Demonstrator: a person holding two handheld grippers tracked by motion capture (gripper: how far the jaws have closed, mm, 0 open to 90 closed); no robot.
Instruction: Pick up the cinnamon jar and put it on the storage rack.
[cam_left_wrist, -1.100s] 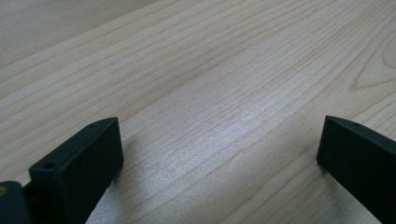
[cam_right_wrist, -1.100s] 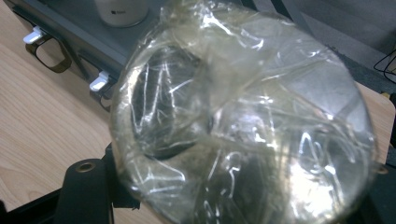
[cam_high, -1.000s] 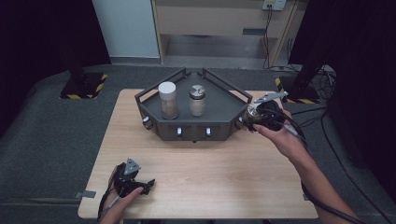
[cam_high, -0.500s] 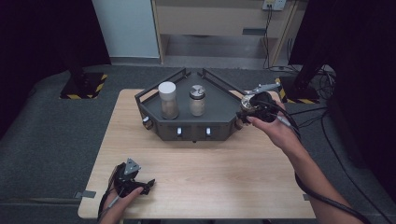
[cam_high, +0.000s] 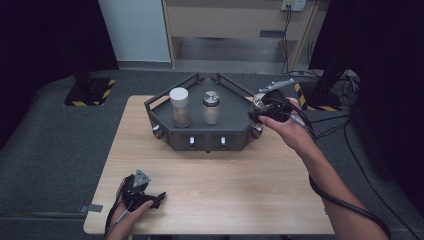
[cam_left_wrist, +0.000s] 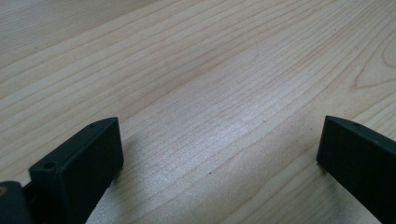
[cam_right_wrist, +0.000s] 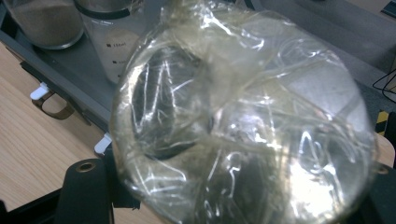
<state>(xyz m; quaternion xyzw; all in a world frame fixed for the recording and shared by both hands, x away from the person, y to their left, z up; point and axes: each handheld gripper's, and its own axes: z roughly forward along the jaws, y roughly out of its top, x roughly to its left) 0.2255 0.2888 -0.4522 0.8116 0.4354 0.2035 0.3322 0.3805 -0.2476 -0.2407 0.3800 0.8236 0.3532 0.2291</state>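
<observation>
My right gripper is shut on a clear round jar wrapped in crinkled plastic film, held in the air at the right corner of the dark angular tray. In the right gripper view the jar sits close to the camera between the black jaws of my right gripper. Inside the tray stand a white-lidded jar of brown powder and a metal-lidded jar. My left gripper rests on the wooden table near its front left corner. It is open with only bare wood between its jaws.
The tray's front wall carries small knobs and white latches. Cables trail over the grey floor to the right of the table. A yellow-and-black striped stand base sits on the floor at the far left.
My right gripper has carried the wrapped jar up and to the left, closer to the tray's right corner. The left gripper has stayed where it was.
</observation>
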